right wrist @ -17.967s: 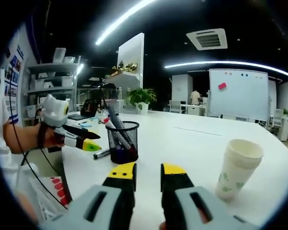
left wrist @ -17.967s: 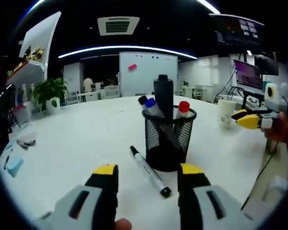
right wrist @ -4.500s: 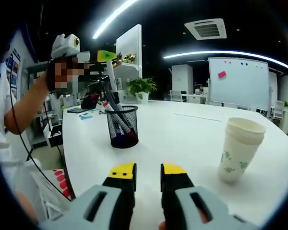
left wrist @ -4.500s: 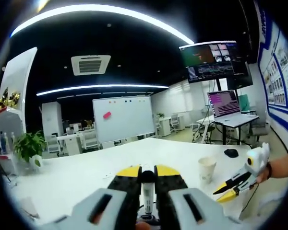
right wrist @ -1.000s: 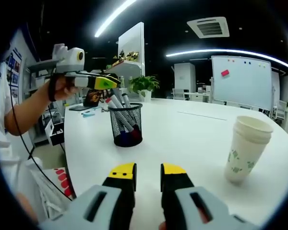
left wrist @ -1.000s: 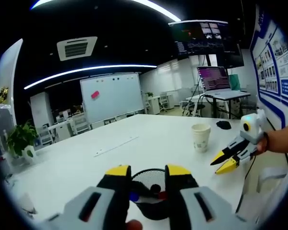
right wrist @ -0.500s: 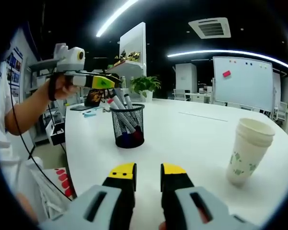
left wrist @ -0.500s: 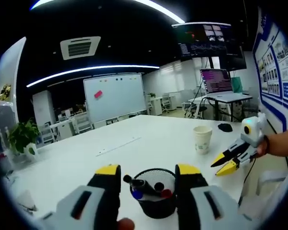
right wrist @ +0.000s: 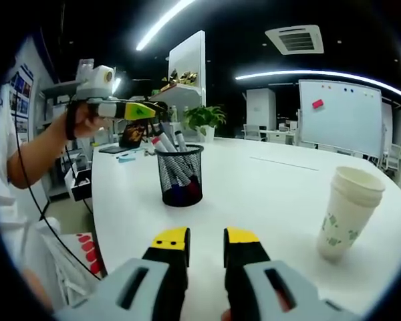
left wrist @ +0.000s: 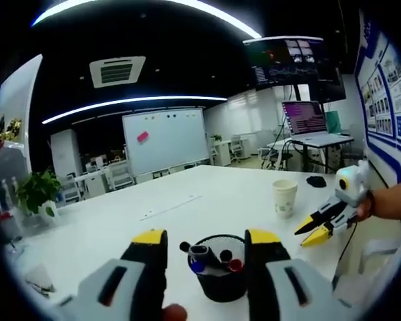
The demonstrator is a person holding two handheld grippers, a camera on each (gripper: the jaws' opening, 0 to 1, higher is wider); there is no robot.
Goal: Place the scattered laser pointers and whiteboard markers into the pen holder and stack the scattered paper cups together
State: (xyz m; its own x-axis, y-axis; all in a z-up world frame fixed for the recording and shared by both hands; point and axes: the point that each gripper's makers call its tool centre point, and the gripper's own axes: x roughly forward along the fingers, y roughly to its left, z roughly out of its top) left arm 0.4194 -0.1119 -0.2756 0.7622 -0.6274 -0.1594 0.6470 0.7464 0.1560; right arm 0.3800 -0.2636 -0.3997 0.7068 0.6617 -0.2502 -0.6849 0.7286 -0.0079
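The left gripper (left wrist: 205, 242) hangs open and empty over the pen holder (left wrist: 218, 275), apparently just after a drop; half a second ago a marker (left wrist: 199, 252) lay tilted on its rim, and now it sits inside. The right gripper (right wrist: 204, 241) rests slightly parted, with the paper cups (right wrist: 346, 210) stacked at 2 o'clock on the table (right wrist: 267, 187).

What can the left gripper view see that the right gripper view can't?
Left gripper view: the dark screens up high, the right gripper with its fingers apart, and the marker caps seen from above.

Right gripper view: a person's arm holding the left gripper above the pen holder, whose mesh side you see.

Both: the pen holder, the paper cup, the white table, the whiteboard and the plant.
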